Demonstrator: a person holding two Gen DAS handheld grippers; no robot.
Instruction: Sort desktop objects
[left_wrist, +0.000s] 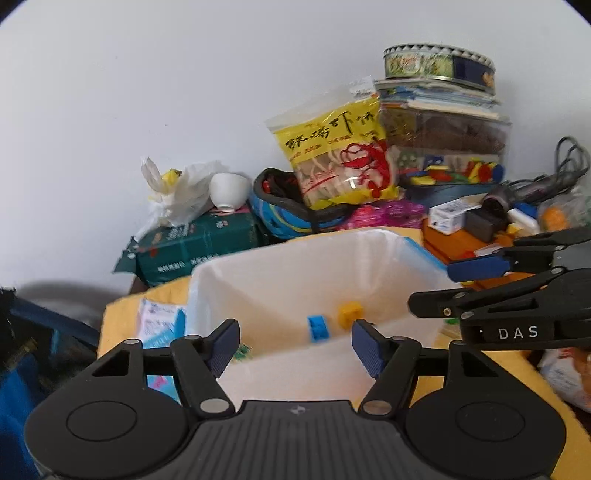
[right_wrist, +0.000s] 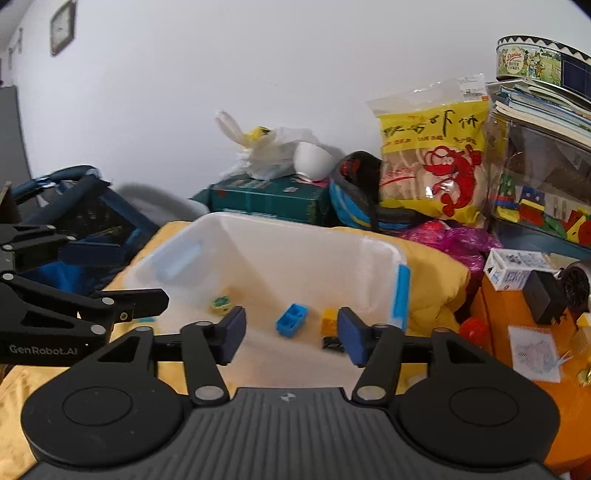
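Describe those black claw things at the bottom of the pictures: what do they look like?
Both are matte black plastic tools. Each has a ribbed grey-black body, two round discs at the sides, and hinged link arms with silver rivets. The left tongs and right tongs end in dark blue ribbed pads. From the side, one reads "DAS", the other "GenRobot.AI". No cables or sleeves show.

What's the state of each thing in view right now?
left claw: open, empty, at the bin's near rim
right claw: open, empty, at the bin's near rim
white storage bin: lid off, holds a few bricks
blue brick: in bin, tipped, hollow side showing
yellow brick: in bin, beside the blue one
white cup: upside down on the green box
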